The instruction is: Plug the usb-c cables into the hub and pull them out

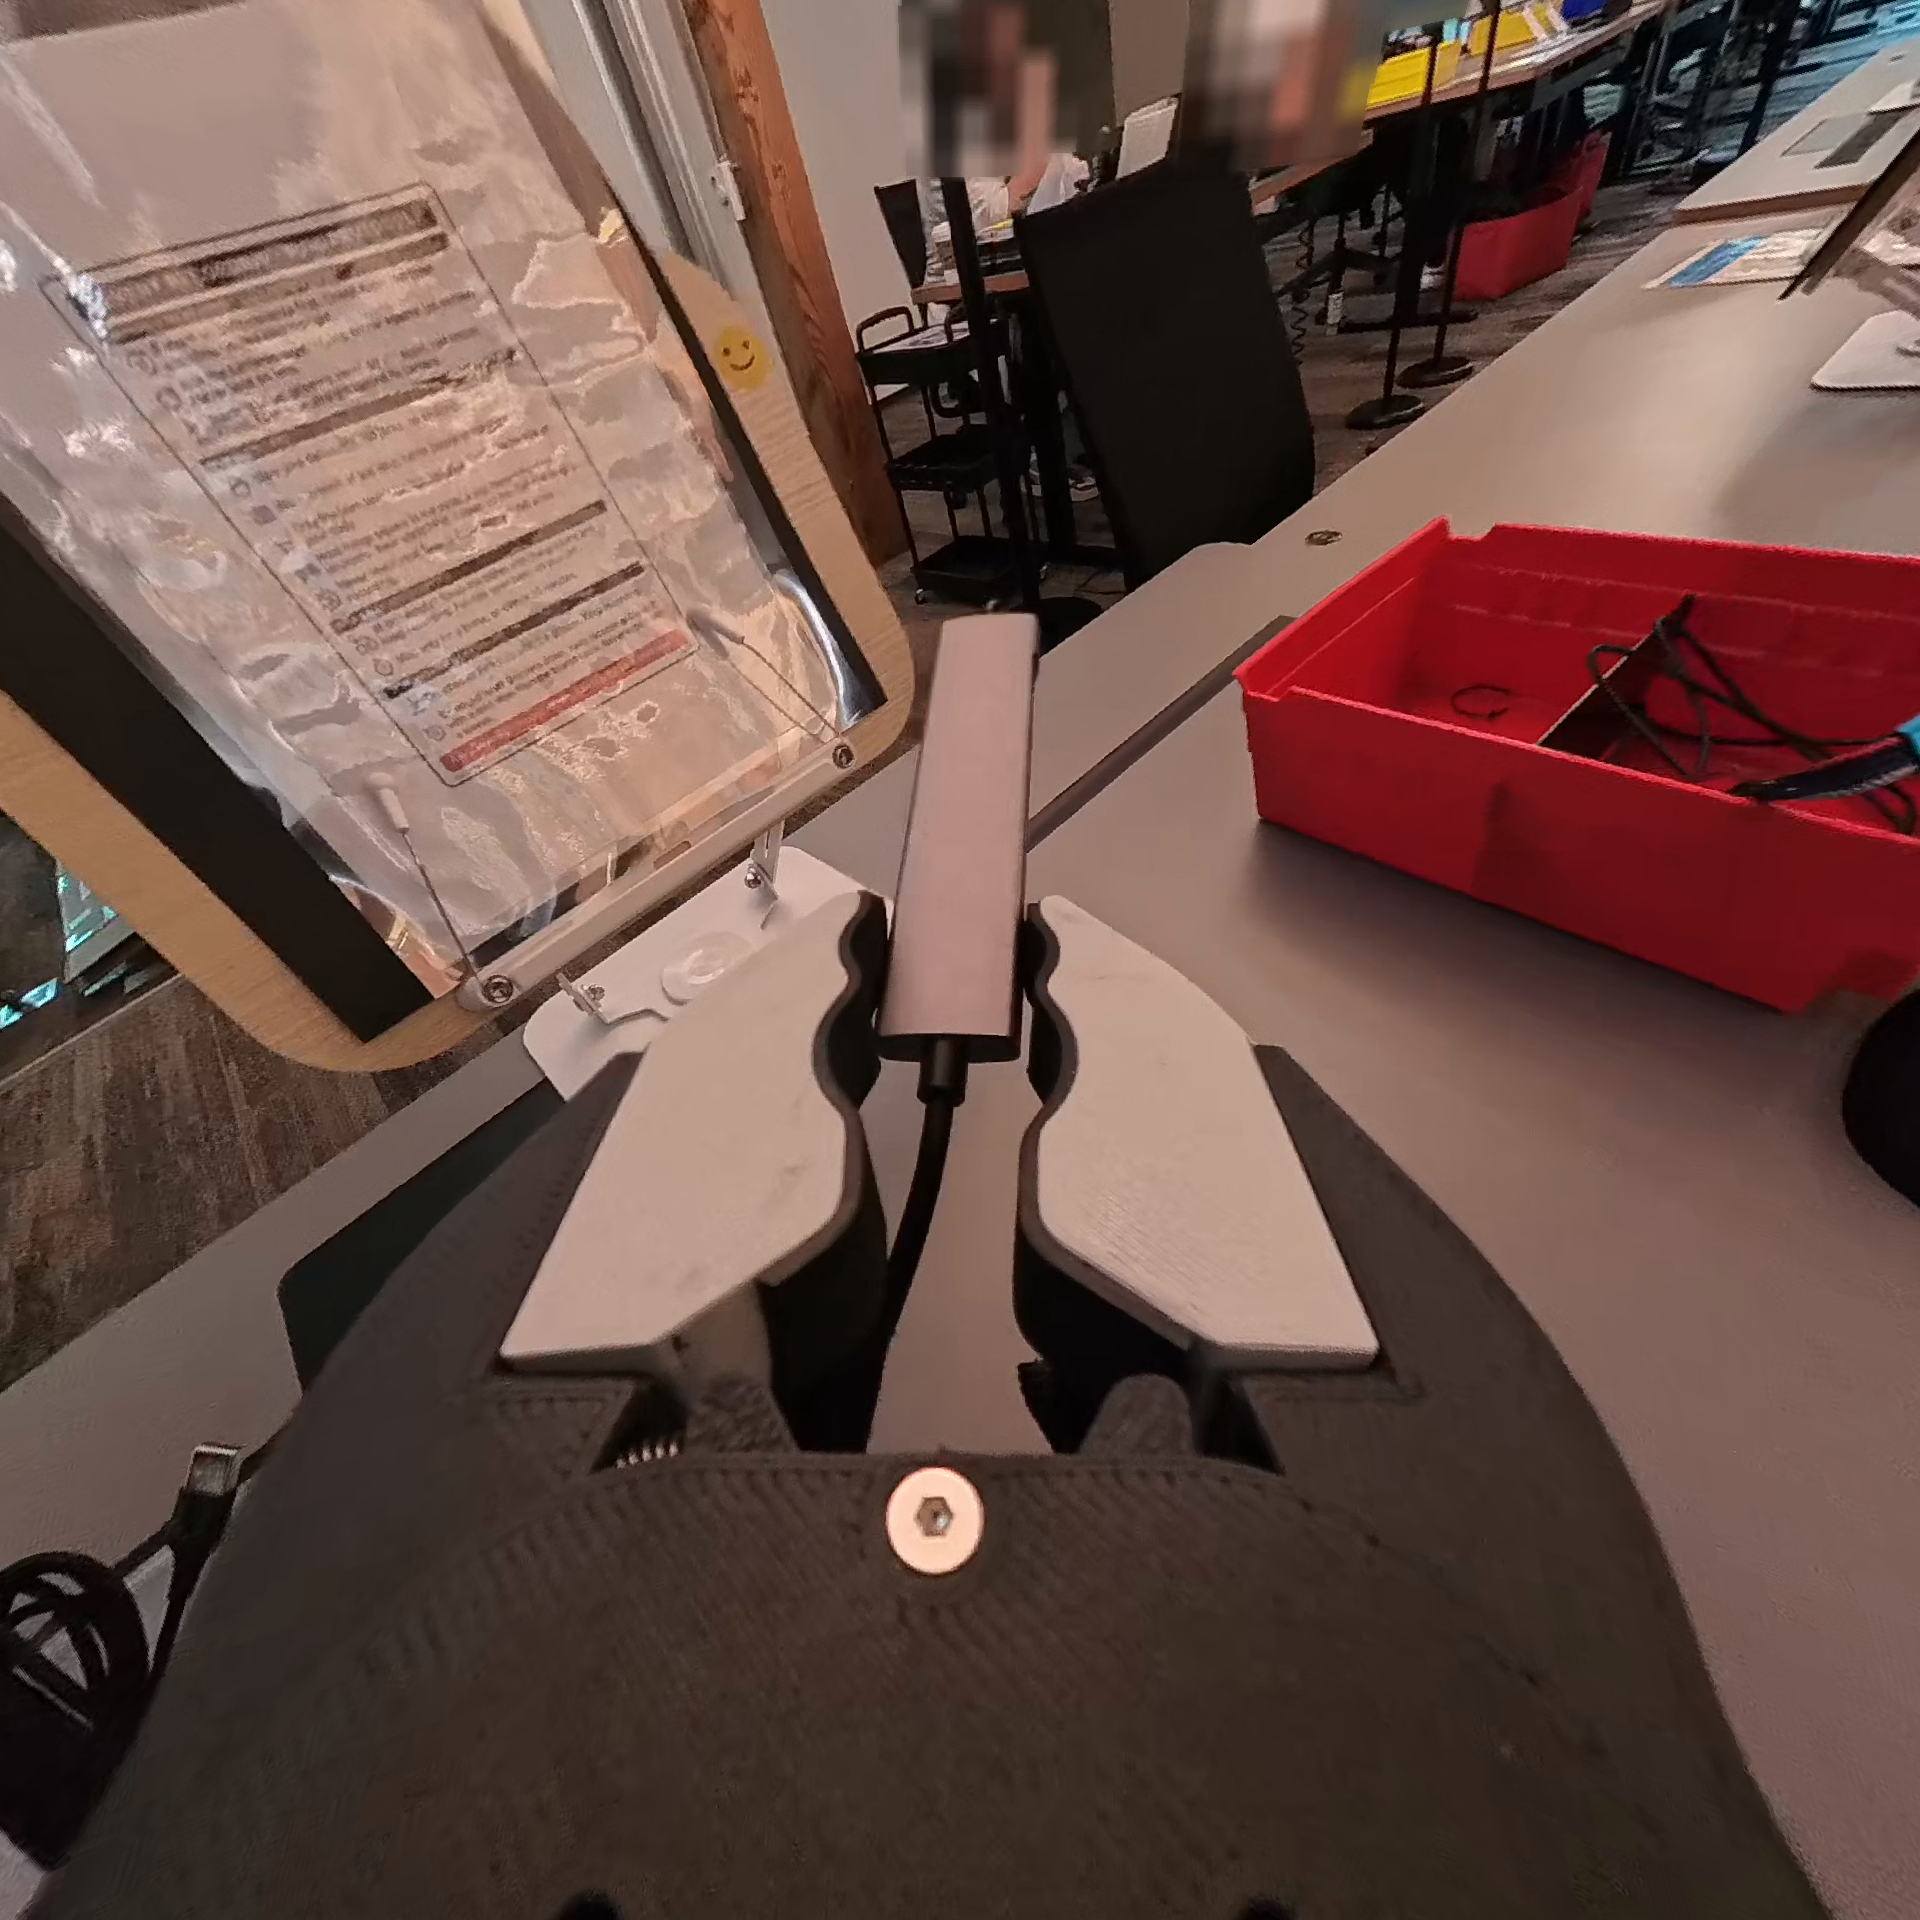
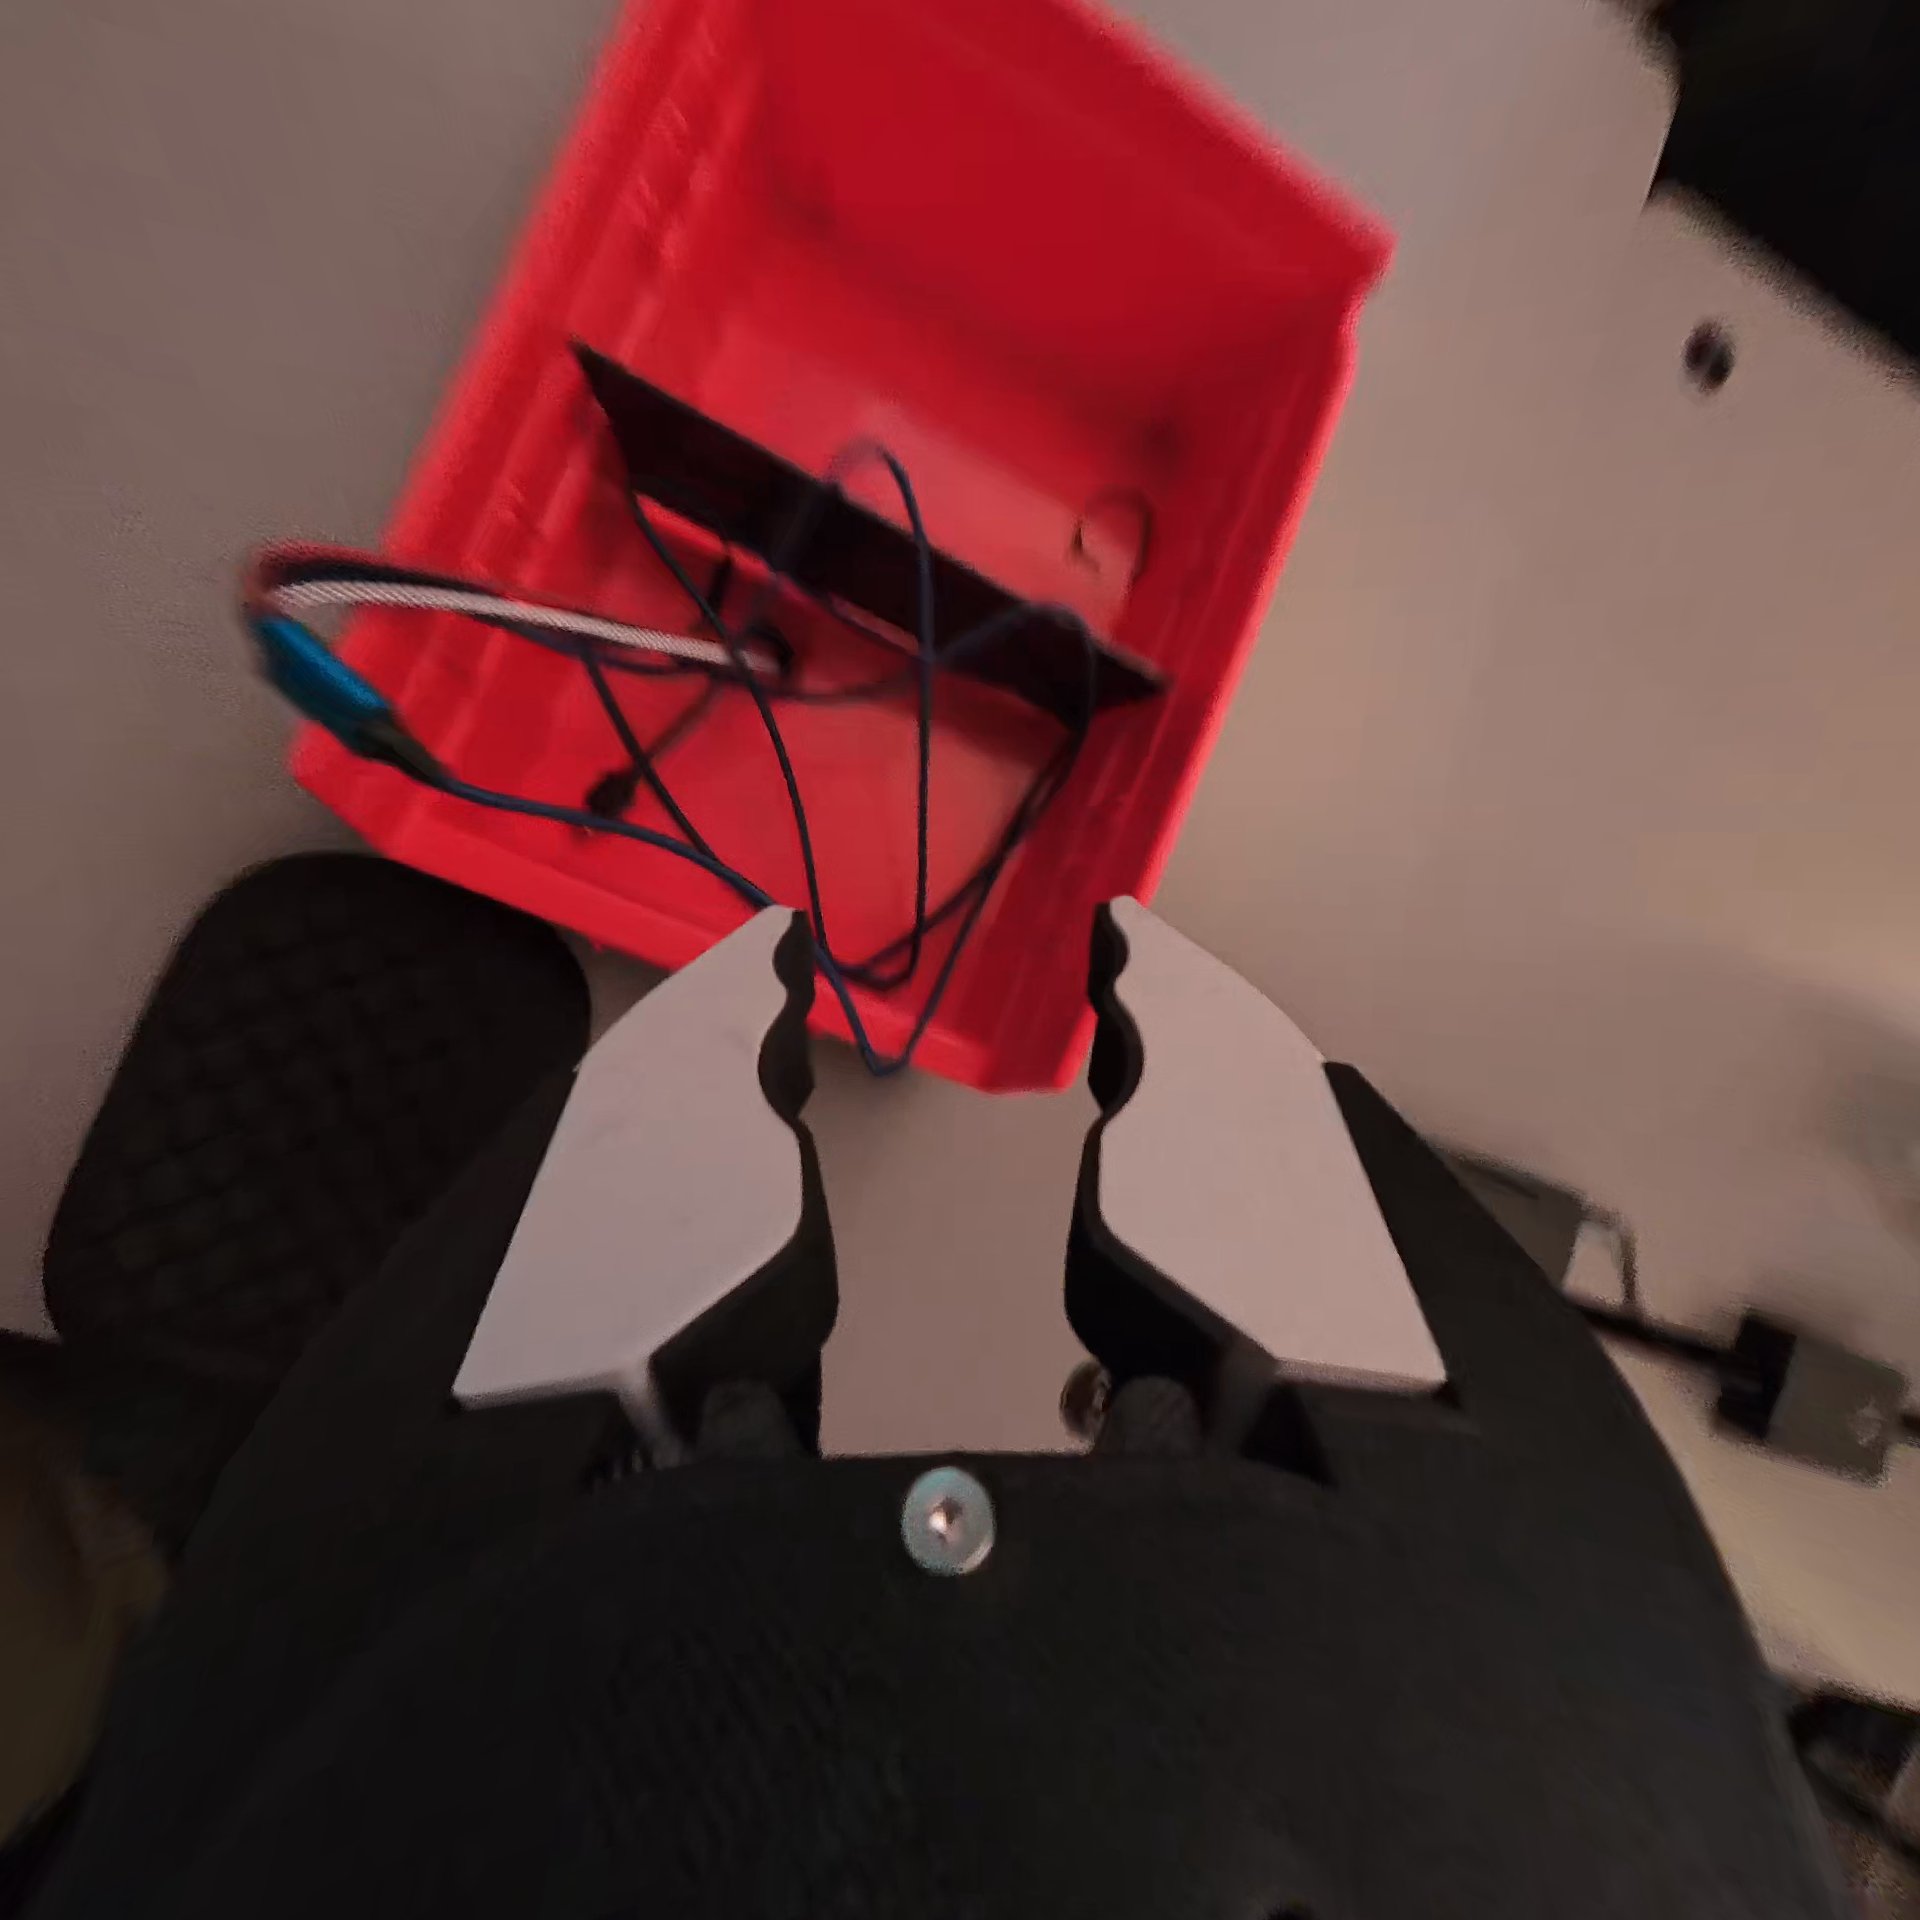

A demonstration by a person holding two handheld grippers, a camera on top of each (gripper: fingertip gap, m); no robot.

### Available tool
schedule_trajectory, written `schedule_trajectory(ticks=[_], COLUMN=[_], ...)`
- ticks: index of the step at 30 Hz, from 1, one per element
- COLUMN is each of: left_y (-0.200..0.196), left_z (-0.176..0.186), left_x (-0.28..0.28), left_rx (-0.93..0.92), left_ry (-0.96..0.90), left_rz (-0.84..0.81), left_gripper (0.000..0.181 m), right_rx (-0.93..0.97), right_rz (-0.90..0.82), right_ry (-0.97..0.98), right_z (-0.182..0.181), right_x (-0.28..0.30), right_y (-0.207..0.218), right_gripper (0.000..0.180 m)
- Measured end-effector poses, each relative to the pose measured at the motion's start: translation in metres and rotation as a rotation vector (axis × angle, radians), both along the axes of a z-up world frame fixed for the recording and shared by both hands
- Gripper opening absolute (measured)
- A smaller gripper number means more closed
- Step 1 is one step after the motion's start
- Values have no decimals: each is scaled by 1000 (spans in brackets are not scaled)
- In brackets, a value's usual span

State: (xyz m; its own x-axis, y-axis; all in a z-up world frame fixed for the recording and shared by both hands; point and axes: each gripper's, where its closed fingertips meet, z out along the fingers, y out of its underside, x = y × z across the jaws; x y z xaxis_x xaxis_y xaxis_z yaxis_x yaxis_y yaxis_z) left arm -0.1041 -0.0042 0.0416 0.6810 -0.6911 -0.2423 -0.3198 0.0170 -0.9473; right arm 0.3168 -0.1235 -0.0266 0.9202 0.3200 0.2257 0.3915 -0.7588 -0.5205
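L gripper (image 1: 954,971) clamps hub (image 1: 968,821) near tail end, frame centre. R gripper (image 2: 948,971) agape, empty, over red bin (image 2: 1226,727). Cables (image 2: 790,748) inside look thin, floppy, tangled (blurry); take by stiff plug (image 2: 312,665), not cord.

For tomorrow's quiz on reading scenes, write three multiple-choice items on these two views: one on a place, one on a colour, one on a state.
1. Where do the thin cables lie?
A in the bin
B on a chair
C on the floor

2. What colour is the bin?
A green
B red
C white

3. How is the left gripper?
A open and empty
B out of view
C shut on the hub

Key: 1 A, the cables tangle inside its walls; 2 B, both views show it red; 3 C, its fingers press the hub's sides.
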Motion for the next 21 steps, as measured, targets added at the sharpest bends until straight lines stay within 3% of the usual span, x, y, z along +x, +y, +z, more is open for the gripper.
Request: schedule_trajectory(ticks=[5, 11, 15, 20, 21], left_y=[-18, -54, -78, -99, -101], left_z=[-4, -20, -33, -38, -38], left_x=[22, 56, 71, 86, 87], left_rx=[11, 52, 170, 190, 191], left_ry=[45, 186, 346, 365, 365], left_rz=[-121, -329, -428, -528, -539], left_gripper=[25, 25, 25, 25, 25], right_rx=[304, 496, 460, 269, 261], right_rz=[472, 973, 1052, 1150, 1156], right_ry=[-65, -396, -350, -193, -199], right_z=[56, 49, 46, 30, 27], right_x=[-141, -288, -323, -334, -334], right_y=[15, 16, 28, 29, 31], right_gripper=[41, 38, 49, 48, 40])
